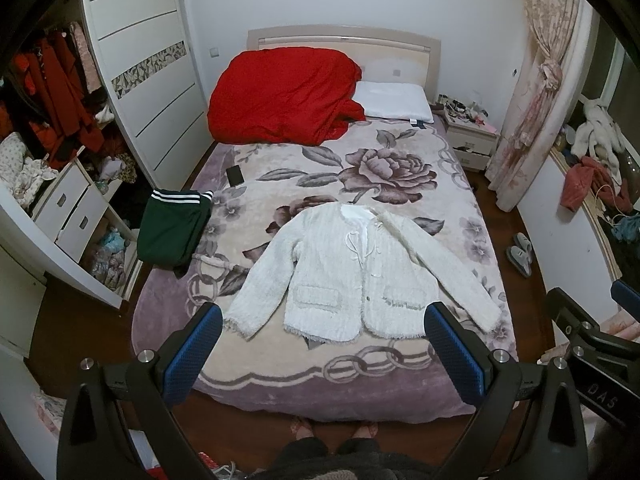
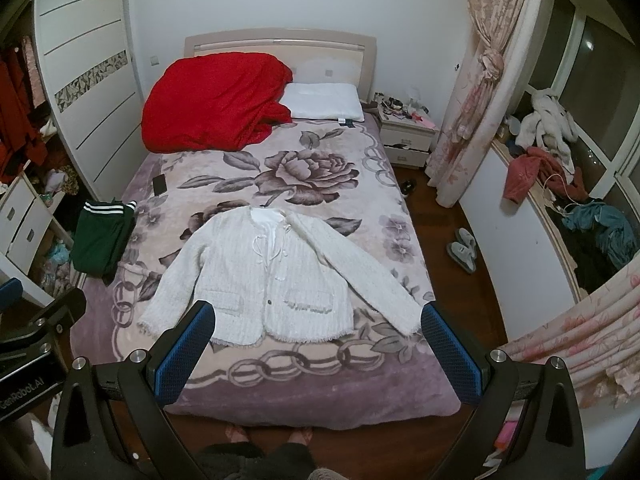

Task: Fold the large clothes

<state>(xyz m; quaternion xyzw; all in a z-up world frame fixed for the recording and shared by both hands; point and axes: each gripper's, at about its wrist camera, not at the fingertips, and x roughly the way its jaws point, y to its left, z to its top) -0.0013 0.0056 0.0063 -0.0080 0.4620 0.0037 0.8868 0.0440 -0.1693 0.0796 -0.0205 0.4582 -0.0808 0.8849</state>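
Left gripper (image 1: 322,354): jaws spread wide, nothing between the blue pads (image 1: 190,358); held above the foot of the bed.
Right gripper (image 2: 316,354): jaws likewise wide apart and empty, blue pads (image 2: 450,354) clear of the fabric.
Jacket (image 1: 348,276): white, laid flat and face up on the blanket (image 1: 280,372), directly ahead of both grippers; sleeves spread to either side, hem nearest the fingertips. Not touched by either gripper.
Green garment (image 1: 172,228): folded, white stripes on top, ahead and left of the left gripper, overhanging the bed edge.
Phone (image 1: 235,175): dark, flat on the blanket, beyond the green garment.
Red quilt (image 1: 280,96): heaped at the far left of the bed, touching the pillow (image 1: 394,101).
Wardrobe (image 1: 56,92): open, far left; red clothes hang inside, loose garments piled on the shelves below.
Nightstand (image 2: 406,136): beyond the bed to the right; small items crowd its top, drawer partly open.
Left view only: wardrobe interior in full; right gripper body at the right edge.
Right view only: window ledge (image 2: 532,200) with heaped clothes, far right; left gripper body at the left edge.
Slippers (image 2: 464,249): on the floor right of the bed.
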